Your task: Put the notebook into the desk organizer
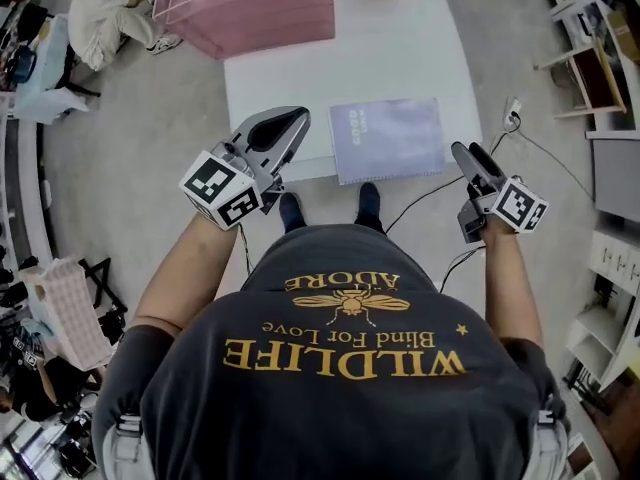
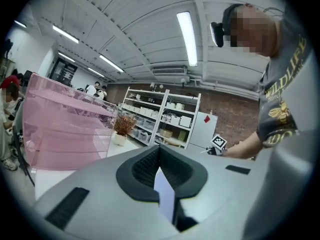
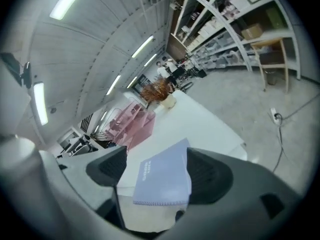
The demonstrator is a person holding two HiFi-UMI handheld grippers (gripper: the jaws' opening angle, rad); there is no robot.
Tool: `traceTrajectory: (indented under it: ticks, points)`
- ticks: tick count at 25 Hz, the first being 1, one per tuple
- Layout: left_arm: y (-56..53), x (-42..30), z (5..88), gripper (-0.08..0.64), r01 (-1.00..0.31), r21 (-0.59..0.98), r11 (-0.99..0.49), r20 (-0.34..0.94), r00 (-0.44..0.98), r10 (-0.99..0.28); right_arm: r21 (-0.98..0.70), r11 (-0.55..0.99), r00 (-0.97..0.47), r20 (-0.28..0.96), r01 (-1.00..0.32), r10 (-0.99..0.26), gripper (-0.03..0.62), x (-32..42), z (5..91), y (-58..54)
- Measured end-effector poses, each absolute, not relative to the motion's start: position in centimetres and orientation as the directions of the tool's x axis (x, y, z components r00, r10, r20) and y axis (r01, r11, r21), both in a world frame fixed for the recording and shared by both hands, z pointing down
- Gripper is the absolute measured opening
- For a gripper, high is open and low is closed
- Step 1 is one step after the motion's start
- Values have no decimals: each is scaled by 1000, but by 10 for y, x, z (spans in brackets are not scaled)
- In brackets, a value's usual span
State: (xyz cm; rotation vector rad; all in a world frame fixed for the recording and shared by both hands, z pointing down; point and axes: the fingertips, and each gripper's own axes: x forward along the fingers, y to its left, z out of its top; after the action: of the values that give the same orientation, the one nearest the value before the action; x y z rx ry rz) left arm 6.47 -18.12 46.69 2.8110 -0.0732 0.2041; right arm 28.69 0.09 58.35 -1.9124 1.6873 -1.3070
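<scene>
Head view shows notebook (image 1: 387,138) on table (image 1: 400,58), desk organizer (image 1: 250,8) beyond.

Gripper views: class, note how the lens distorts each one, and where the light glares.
Left gripper view: the ceiling light glares white, the ceiling lines bow, and the corners go dark. Right gripper view: the shelves curve strongly, while the notebook looks fairly sharp.

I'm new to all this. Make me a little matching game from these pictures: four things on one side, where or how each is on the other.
1 notebook
2 desk organizer
3 left gripper
4 right gripper

A pink, at the far left corner of the table
B jaws apart
C lavender, flat at the table's near edge
D jaws together

Pairs: 1-C, 2-A, 3-D, 4-B
</scene>
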Motion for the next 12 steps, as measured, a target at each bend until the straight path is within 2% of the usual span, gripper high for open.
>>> traceTrajectory:
  ticks: [6,12]
  points:
    - [-179,67,482,0,-23,335,-942,165,986,35,-778,-459,-101,546,-429,-831,360,254,659,48]
    - [-176,61,495,0,-20,351,-936,200,978,54,-868,-436,-191,482,-239,-855,360,205,707,31]
